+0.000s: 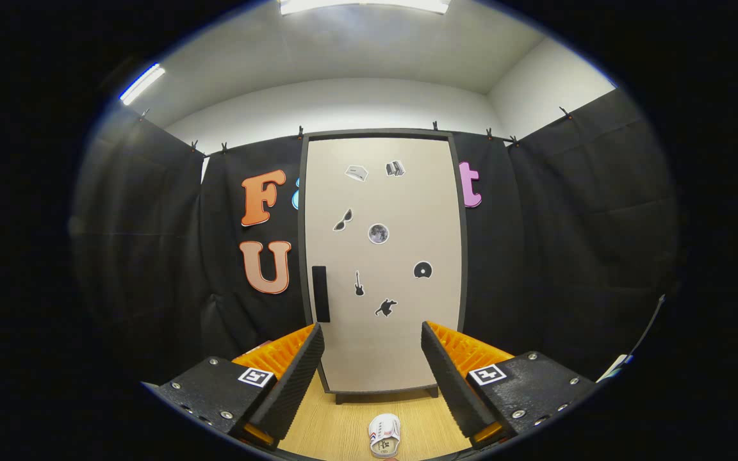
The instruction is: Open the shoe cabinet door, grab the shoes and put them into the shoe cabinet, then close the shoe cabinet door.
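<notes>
Leftmost, the booth's black cloth wall (151, 256) hangs in soft vertical folds, clipped along its top edge at about ten o'clock from the cabinet's middle. Next comes the gripper's left finger (292, 378), a black wedge with a ribbed foam pad on its inner face, backed by a ridged orange plastic body and a flat black block studded with small screws and a square black-and-white marker. At about nine o'clock from the door's centre a slim black rectangular handle (321, 293) stands upright along the door's left edge.

The shoe cabinet (382, 262) is a tall upright box with a dark frame and a smooth, matte beige door (401, 346), which sits flush and closed. Small flat stickers dot the door, among them sunglasses, a round moon-like disc, a guitar and a record shape. Short dark feet lift the cabinet off a pale wood-grain tabletop (343, 429).

The gripper (373, 378) is spread wide, its fingers well apart with nothing between them. At six o'clock, below the cabinet and between the fingers' bases, lies a small white shoe (385, 435) with red and dark markings, toe pointing toward the cabinet.

The right finger (449, 381) mirrors the left: foam pad, orange ridges, screwed black block.
</notes>
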The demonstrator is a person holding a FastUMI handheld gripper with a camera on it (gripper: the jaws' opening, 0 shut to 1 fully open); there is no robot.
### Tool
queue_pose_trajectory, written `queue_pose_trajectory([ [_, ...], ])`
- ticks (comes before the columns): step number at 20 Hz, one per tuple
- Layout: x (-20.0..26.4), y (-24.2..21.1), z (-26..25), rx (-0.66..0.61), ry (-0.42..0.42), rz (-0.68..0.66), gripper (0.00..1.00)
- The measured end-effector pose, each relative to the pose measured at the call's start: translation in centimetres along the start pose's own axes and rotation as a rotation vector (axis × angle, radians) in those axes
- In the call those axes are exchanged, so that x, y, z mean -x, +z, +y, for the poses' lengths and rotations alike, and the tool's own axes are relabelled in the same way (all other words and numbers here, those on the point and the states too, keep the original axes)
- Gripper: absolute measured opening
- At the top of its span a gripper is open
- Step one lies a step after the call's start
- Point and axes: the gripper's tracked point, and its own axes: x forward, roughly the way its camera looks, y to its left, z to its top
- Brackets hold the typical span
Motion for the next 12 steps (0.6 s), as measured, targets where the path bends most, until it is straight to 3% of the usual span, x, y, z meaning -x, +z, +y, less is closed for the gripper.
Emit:
queue_pose_trajectory([
  [12, -7.3, -2.4, 5.6, 0.008, 0.09, 0.06, 0.95],
])
